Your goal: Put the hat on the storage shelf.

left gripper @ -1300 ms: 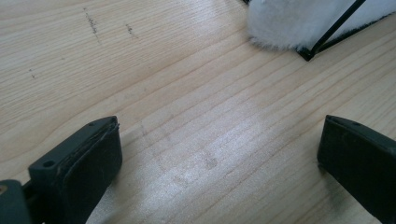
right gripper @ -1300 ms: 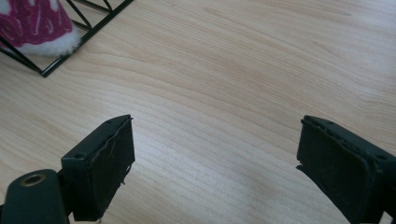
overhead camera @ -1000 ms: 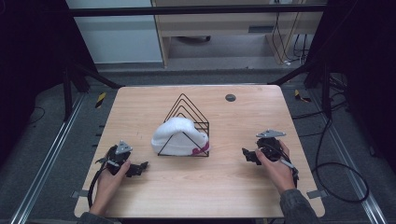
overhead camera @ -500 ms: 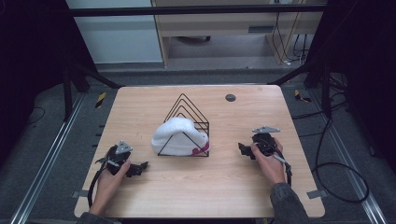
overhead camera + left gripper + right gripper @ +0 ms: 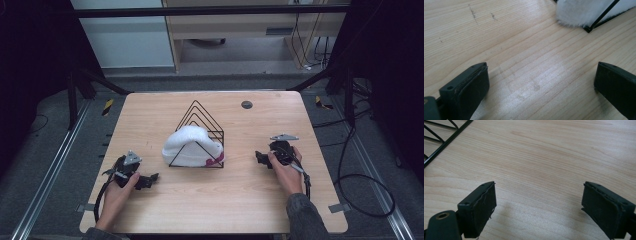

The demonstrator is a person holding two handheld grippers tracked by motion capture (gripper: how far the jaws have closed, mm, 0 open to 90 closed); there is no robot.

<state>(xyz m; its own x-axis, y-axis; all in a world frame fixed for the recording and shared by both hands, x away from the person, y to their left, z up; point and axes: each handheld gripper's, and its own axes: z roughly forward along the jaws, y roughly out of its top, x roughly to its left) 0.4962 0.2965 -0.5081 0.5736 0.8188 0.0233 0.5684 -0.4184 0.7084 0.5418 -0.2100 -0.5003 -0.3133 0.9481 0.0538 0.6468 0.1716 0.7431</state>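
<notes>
Wooden table (image 5: pixel 215 200) boards are seen bare around a black wire rack (image 5: pixel 201 131) set at the centre, where a white hat (image 5: pixel 189 146) is kept wedged among the triangular wires, its pink-marked edge turned toward the near right corner. The left gripper (image 5: pixel 150 179) is held low at the near left, its jaws spread wide over bare wood with nothing between them; the hat's fluffy edge and a rack corner are caught at the top of the left gripper view. The right gripper (image 5: pixel 260 158) is held just right of the rack, likewise parted and empty, pointed toward the hat. Both tools appear to be kept flanking the rack so that the hat can be approached from either side. A small dark disc (image 5: pixel 246 104) is left at the far edge.
</notes>
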